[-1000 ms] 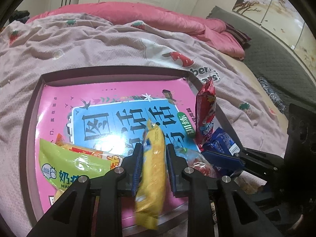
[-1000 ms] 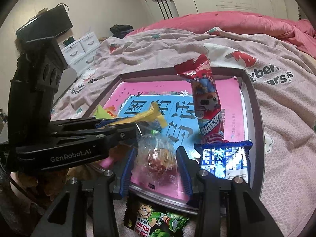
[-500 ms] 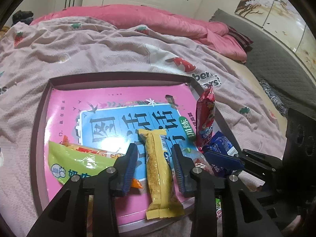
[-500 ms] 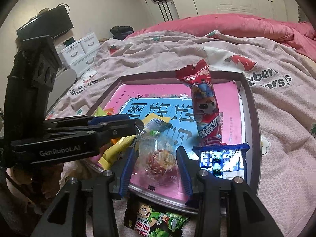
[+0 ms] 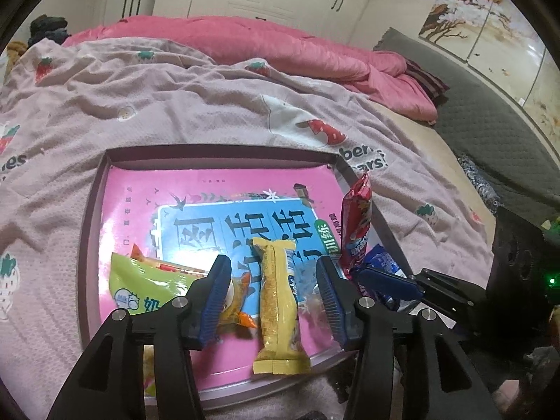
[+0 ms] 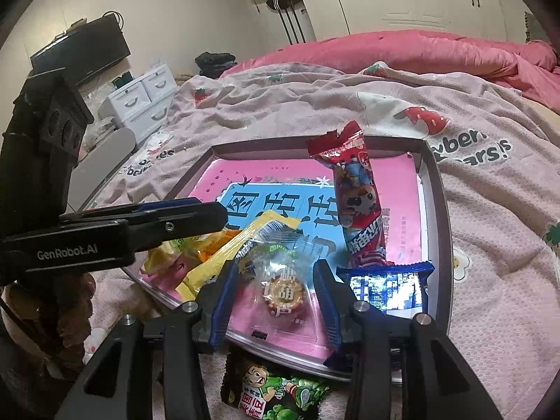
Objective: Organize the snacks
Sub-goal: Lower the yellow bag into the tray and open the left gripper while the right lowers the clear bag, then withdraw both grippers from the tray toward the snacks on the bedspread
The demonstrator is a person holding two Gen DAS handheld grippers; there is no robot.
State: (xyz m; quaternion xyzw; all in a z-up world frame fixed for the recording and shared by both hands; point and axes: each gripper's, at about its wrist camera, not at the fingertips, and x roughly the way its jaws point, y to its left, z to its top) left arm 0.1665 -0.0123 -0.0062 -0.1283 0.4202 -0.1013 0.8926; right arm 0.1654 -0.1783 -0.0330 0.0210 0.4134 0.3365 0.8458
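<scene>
left gripper (image 5: 273, 280) jaws just opened, nothing gripped; yellow bar (image 5: 280, 301) lying loose between them at near edge of tray (image 5: 91, 231), long axis running along the fingers, near end overhanging the rim. right gripper (image 6: 276, 290) jaws part open, straddling clear-wrapped cookie (image 6: 281, 292) near same edge; pads look apart from the wrapper, contact hard to confirm. green packet (image 6: 273, 399) off tray on bed, just below right gripper, so probably right hand's next pick.
</scene>
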